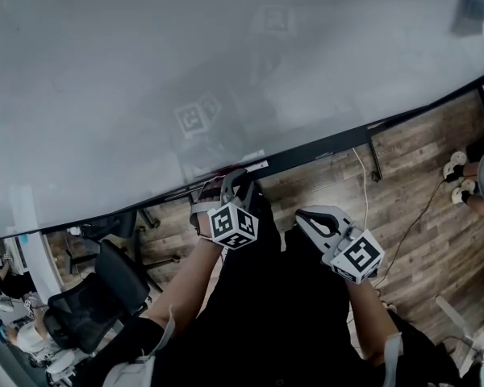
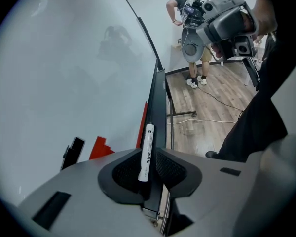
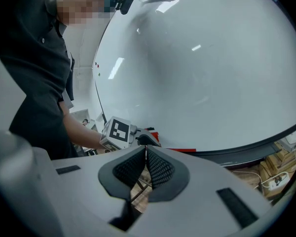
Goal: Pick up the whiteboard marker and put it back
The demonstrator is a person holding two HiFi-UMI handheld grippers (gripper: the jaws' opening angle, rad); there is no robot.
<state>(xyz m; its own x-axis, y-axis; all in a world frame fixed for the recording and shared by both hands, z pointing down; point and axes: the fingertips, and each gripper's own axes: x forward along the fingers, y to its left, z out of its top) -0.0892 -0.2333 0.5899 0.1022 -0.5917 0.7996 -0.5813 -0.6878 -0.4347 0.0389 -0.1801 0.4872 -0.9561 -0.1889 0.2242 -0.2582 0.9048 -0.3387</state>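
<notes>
- Left gripper point(image 2: 147, 168): clenched on the whiteboard marker point(image 2: 147, 149). The ribbed pads point(image 2: 124, 172) press on either side of its near end.
- Location: the marker runs lengthwise along the black tray point(image 2: 158, 100) at the foot of the whiteboard point(image 2: 64, 73), far end pointing away from the camera. Whether it rests on the tray or sits just clear of it cannot be told.
- Right gripper point(image 3: 146, 154): jaws closed tip to tip with nothing between them, held well apart from the tray.
- Handling judgement: a light, stiff plastic tube. The smooth round barrel is liable to roll or swivel in the pads.
- Hold judgement: the present grip is near one end, so the free length may droop. A hold nearer mid-barrel, across the barrel, would sit steadier.
- Risk judgement: the tray is narrow, so the marker should stay parallel to it on release.
</notes>
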